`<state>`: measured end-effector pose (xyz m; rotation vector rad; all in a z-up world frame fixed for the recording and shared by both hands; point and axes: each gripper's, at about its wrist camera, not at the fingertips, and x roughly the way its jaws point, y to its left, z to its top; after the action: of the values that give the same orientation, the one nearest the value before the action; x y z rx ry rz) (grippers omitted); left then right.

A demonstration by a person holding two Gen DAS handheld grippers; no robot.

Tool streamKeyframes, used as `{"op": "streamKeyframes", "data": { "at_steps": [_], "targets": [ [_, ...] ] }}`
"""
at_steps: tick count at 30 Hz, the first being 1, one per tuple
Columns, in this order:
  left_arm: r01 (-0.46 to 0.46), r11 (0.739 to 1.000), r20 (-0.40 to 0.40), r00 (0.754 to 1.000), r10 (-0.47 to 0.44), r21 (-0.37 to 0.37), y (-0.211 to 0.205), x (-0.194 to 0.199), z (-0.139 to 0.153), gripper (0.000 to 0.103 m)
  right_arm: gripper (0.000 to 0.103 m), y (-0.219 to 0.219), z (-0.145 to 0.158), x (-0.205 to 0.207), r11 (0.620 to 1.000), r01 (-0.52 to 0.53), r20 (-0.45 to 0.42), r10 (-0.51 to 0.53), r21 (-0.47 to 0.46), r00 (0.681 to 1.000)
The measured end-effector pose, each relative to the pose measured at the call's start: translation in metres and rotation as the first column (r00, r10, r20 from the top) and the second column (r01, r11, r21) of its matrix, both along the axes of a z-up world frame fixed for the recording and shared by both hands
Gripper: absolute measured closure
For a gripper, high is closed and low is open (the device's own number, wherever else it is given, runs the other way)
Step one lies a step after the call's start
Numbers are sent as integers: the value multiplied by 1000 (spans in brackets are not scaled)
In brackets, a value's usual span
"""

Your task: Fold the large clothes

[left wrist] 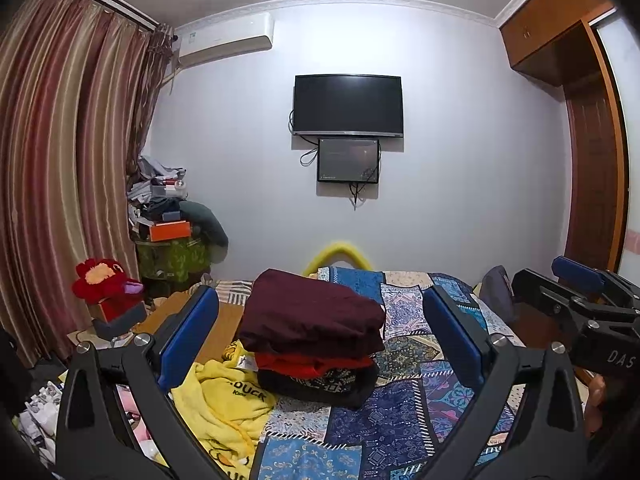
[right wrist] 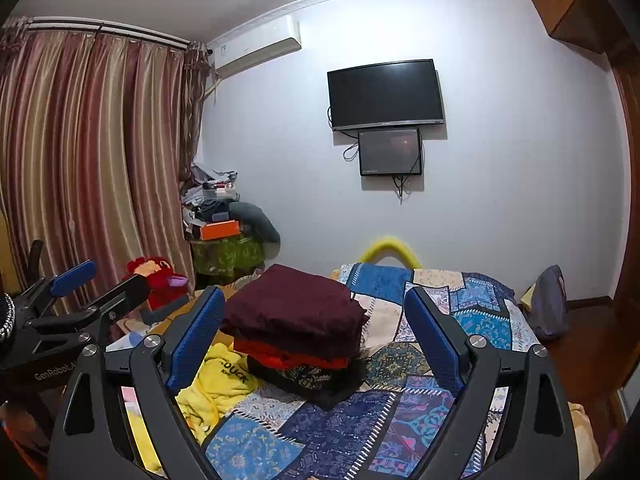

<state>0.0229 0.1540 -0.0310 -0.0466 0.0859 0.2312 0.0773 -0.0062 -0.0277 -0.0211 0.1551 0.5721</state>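
Three folded clothes [left wrist: 312,340] sit stacked on the bed [left wrist: 404,412]; both claws, left claw [left wrist: 320,344] and right claw [right wrist: 316,340], hang wide open, empty. Reach next for the yellow shirt [left wrist: 224,396], pinching opposite edges evenly.

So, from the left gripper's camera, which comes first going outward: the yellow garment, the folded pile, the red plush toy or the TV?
1. Yellow garment, just ahead, lower left.
2. Folded pile, centre of the bed.
3. Red plush toy, far left.
4. TV, on the far wall.
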Motion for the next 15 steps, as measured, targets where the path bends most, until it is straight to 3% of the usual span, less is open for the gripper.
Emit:
{"op": "streamKeyframes", "data": {
  "at_steps": [15],
  "targets": [
    [16,1000,-2,1000,-16,-3,-2,0,-1,0,13,-4,-1,0,1000,1,-7,-1,13,1000]
  ]
}}
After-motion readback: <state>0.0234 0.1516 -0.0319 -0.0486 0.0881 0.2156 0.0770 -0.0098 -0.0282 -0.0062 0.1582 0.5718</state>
